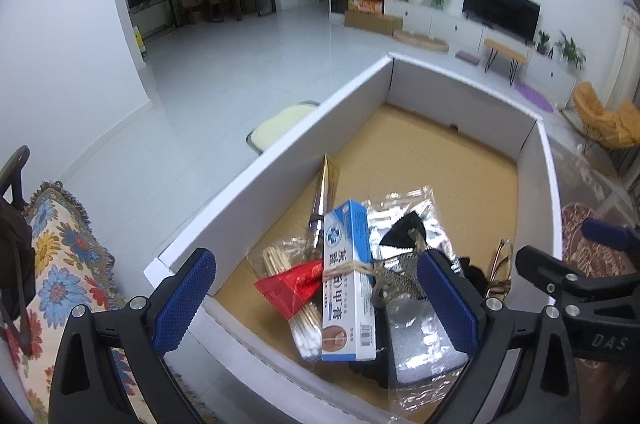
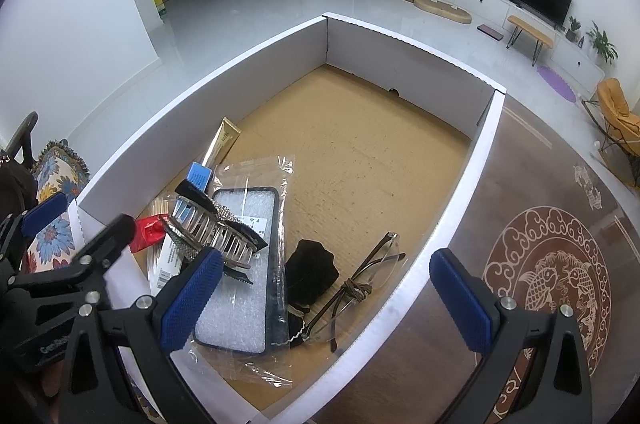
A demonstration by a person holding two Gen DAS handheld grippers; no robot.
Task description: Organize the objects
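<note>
A white cardboard box (image 1: 256, 180) with a brown floor holds a pile at its near end: a blue-and-white ointment carton (image 1: 348, 280), a red sachet (image 1: 294, 284), a bag of cotton swabs (image 1: 304, 328), a gold tube (image 1: 330, 176), a bagged phone case (image 2: 240, 272), a silver hair claw (image 2: 216, 228), a black pouch (image 2: 312, 272) and glasses (image 2: 360, 288). My left gripper (image 1: 320, 304) is open and empty above the pile. My right gripper (image 2: 326, 300) is open and empty above the box's near right corner (image 2: 400, 304).
The box stands on a dark brown table with a fish motif (image 2: 552, 284) at its right. A floral cushion (image 1: 60, 264) lies left of the box. A small stool (image 1: 280, 124) stands on the floor beyond the box's left wall.
</note>
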